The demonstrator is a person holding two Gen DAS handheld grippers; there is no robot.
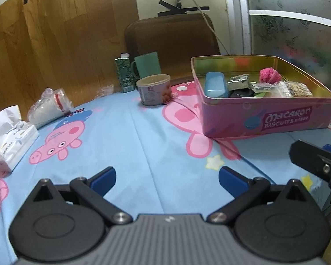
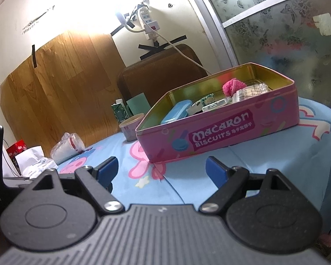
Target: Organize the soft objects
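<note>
Both jaws wide and empty, left gripper (image 1: 167, 180) and right gripper (image 2: 161, 169) hover over the blue cartoon cloth (image 1: 143, 145) short of the pink tin (image 1: 264, 119), where a pink fluffy ball (image 1: 269, 74) sits among boxes; tissue pack (image 1: 12, 137) and bagged cups (image 1: 48, 107) lie outside, so likely sorting remains.

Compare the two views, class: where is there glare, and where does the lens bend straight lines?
Right wrist view: the wall above the tin is blown out white. Left wrist view: even light, no glare; the door frame bows.
</note>
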